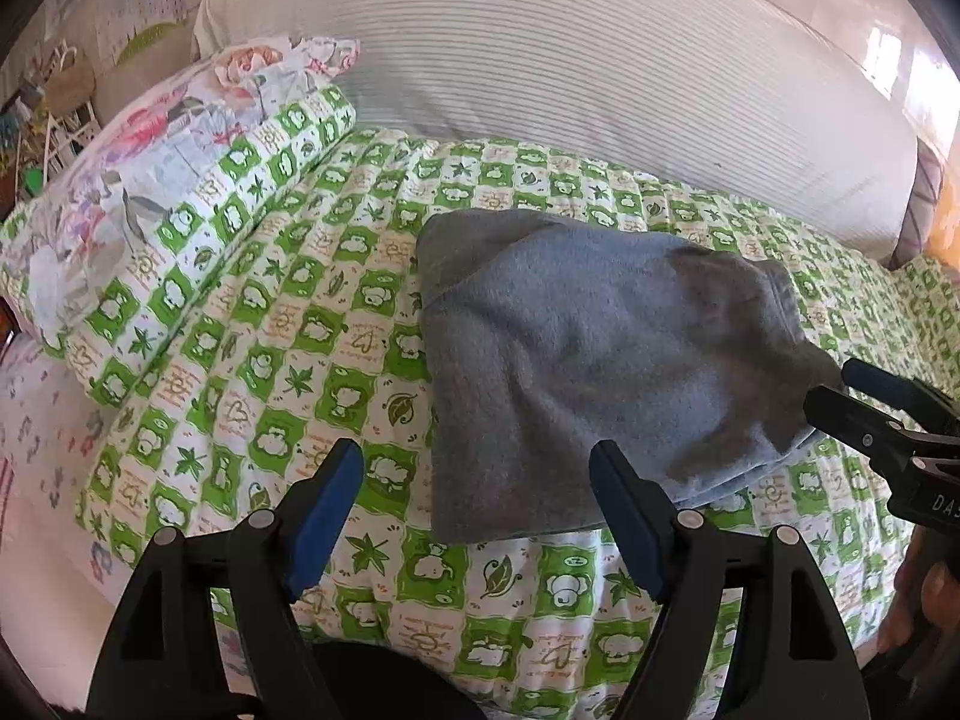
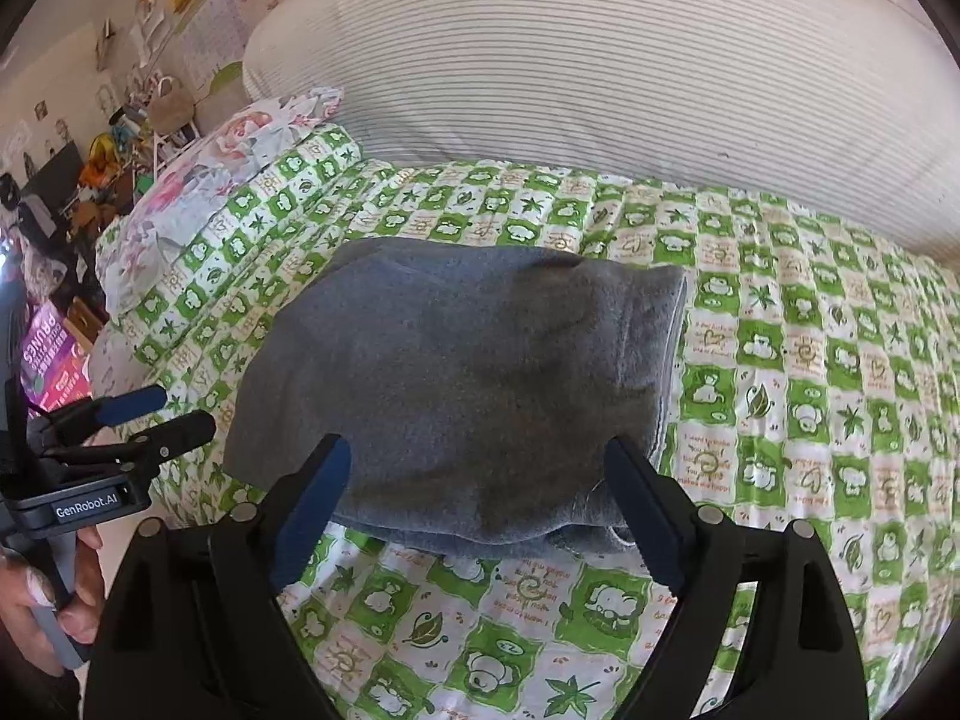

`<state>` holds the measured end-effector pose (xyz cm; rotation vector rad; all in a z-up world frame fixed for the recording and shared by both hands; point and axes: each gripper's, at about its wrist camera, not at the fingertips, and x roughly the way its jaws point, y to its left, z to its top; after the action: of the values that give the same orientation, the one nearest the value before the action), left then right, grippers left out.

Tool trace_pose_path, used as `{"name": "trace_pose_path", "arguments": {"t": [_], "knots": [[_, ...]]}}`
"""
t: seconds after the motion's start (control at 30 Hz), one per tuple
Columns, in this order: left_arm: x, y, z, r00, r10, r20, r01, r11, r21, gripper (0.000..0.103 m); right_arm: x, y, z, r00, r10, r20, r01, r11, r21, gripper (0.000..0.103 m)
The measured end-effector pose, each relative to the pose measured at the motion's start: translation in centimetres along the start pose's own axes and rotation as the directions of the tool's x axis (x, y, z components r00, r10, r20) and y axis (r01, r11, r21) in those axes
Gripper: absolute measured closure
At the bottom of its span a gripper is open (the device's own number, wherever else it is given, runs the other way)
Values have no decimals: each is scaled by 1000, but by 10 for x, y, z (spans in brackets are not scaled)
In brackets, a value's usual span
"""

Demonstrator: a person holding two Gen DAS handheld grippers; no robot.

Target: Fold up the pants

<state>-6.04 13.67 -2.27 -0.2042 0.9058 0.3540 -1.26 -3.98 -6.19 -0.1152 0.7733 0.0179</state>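
Note:
The grey fleece pants lie folded into a compact stack on the green and white checked bed cover; they also show in the right wrist view. My left gripper is open and empty, just in front of the stack's near left corner. My right gripper is open and empty, its fingers on either side of the stack's near edge, not holding it. The right gripper shows at the right in the left wrist view. The left gripper shows at the left in the right wrist view.
A large striped white bolster runs along the far side of the bed. A floral pillow lies on a folded checked quilt at the left. Cluttered shelves stand beyond the bed's left end.

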Motion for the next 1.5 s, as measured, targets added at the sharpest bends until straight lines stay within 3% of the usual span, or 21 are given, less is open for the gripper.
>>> {"name": "trace_pose_path", "arguments": {"t": [0.67,1.07,1.23,1.5], "knots": [[-30,14,-3,998,34,58,-39,995,97,21,1,27,8,999,-38,7,39,992,-119,8],[-34,-9,-3,998,49,46,-52,996,67,20,3,17,5,995,92,-48,-99,978,-186,8],[-40,-23,-3,998,58,28,-60,997,53,20,-1,5,7,982,180,-48,-186,958,-219,8],[-38,-49,-4,998,50,24,-51,997,55,20,-4,-13,5,972,228,-61,-236,938,-255,7]]}}
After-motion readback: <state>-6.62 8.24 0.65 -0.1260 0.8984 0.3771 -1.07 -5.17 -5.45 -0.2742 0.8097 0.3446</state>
